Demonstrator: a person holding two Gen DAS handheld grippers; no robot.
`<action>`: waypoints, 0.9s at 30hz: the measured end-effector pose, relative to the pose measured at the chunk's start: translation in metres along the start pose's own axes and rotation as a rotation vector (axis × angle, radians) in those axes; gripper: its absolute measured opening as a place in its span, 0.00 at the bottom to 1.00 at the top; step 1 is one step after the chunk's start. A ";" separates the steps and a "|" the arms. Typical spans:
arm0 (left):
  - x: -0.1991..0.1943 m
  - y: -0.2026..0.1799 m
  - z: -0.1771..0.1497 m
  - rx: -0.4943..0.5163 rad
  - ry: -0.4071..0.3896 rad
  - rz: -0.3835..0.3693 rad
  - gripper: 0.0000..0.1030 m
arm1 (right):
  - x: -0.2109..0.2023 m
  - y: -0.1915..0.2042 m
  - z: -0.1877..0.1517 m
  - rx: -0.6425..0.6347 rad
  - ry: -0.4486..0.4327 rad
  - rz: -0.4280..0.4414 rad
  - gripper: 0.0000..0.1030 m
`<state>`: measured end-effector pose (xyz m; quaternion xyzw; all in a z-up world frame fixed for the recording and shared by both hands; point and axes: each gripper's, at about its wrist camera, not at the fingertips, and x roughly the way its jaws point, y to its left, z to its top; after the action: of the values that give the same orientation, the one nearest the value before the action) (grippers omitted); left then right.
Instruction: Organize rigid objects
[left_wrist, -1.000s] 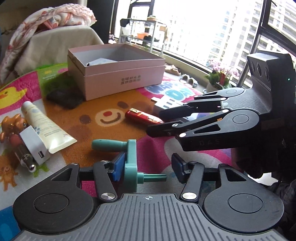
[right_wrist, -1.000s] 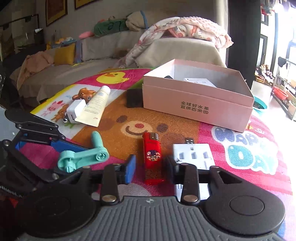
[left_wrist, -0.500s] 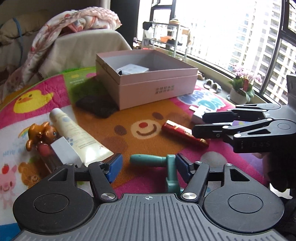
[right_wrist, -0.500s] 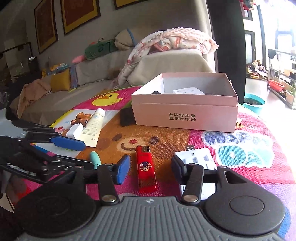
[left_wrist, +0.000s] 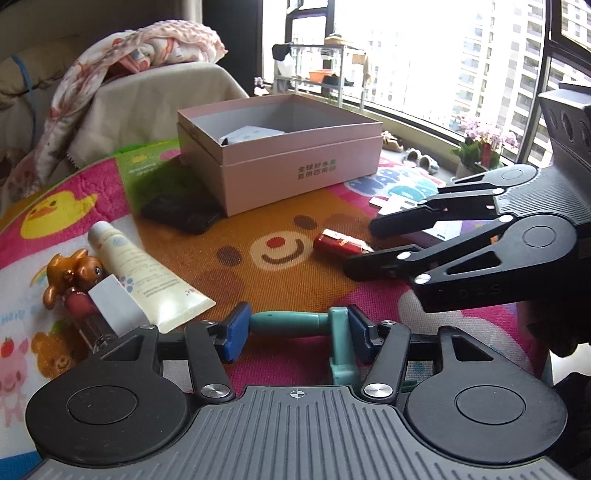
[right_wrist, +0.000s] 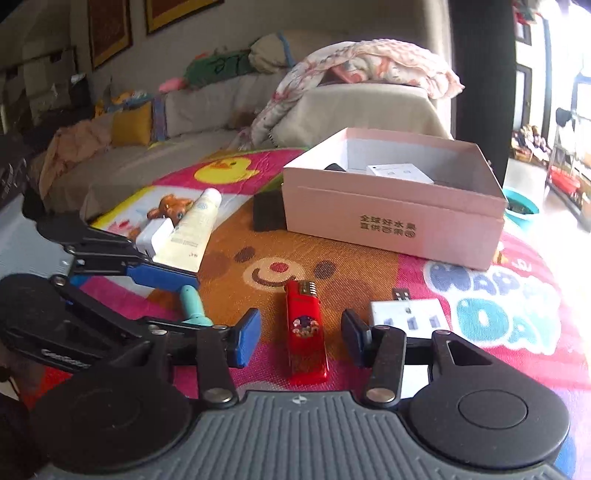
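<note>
A teal crank handle (left_wrist: 295, 322) lies on the colourful mat between the blue pads of my left gripper (left_wrist: 295, 330), which is open around it; its tip shows in the right wrist view (right_wrist: 192, 300). My right gripper (right_wrist: 300, 338) is open and straddles a red lighter (right_wrist: 306, 332), also visible from the left (left_wrist: 341, 243). A white power strip (right_wrist: 406, 314) lies just right of the lighter. An open pink box (right_wrist: 391, 218) (left_wrist: 295, 166) stands behind, with a white adapter (right_wrist: 400, 172) inside.
A cream tube (left_wrist: 144, 273), a white charger (left_wrist: 114, 306) and a bear-topped bottle (left_wrist: 72, 273) lie at the left of the mat. A black pad (left_wrist: 181, 214) lies beside the box. A sofa with blankets (right_wrist: 351, 85) stands behind.
My left gripper has swung so that the teal crank now lies between its pads. My right gripper has settled over the red lighter, staying open.
</note>
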<state>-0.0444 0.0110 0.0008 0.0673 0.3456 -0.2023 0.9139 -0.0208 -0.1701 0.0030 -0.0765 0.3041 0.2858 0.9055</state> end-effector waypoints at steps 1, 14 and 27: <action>-0.001 -0.002 -0.002 0.004 -0.002 0.004 0.59 | 0.004 0.004 0.002 -0.020 0.013 -0.013 0.43; -0.031 -0.006 0.009 0.020 -0.079 -0.081 0.59 | -0.033 -0.001 0.000 -0.054 0.038 0.028 0.22; -0.018 0.035 0.216 -0.003 -0.402 -0.071 0.59 | -0.044 -0.074 0.136 -0.013 -0.259 -0.253 0.22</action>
<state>0.0882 -0.0074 0.1744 0.0118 0.1586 -0.2433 0.9568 0.0612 -0.2089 0.1354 -0.0825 0.1713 0.1791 0.9653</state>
